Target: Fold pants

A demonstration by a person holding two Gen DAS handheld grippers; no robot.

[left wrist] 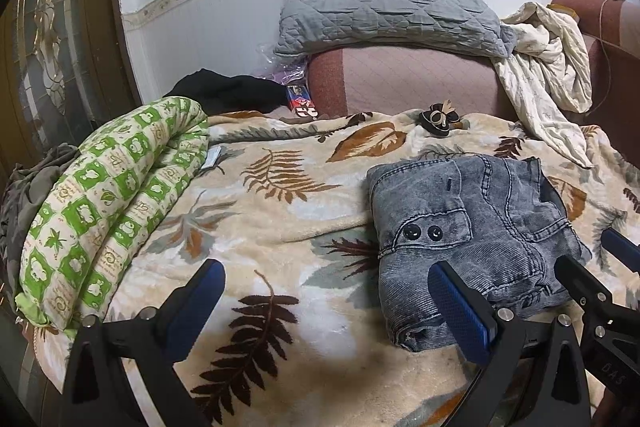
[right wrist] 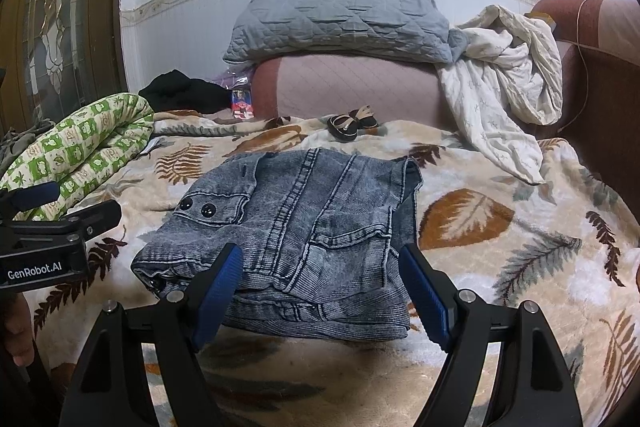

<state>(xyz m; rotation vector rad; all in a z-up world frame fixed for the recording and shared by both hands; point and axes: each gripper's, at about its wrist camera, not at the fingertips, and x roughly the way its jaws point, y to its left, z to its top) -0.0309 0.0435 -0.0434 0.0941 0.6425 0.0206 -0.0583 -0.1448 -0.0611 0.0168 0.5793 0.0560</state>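
The grey-blue denim pants (right wrist: 312,219) lie folded into a compact bundle on the leaf-print blanket (right wrist: 500,267), a pocket flap with two black buttons facing up. My right gripper (right wrist: 324,275) is open, its blue pads standing apart on either side of the bundle's near edge without pressing it. In the left wrist view the pants (left wrist: 472,227) sit to the right. My left gripper (left wrist: 332,291) is open over bare blanket (left wrist: 280,219), its right finger by the bundle's near-left corner. The right gripper (left wrist: 600,263) shows at the bundle's right edge.
A rolled green-patterned quilt (left wrist: 104,207) lies on the left. A grey quilted pillow (left wrist: 384,7) rests on the pink headboard (left wrist: 416,83), with a white cloth (left wrist: 548,67) draped beside it. A small black bowed item (left wrist: 438,119) and dark clothing (left wrist: 228,91) lie at the back.
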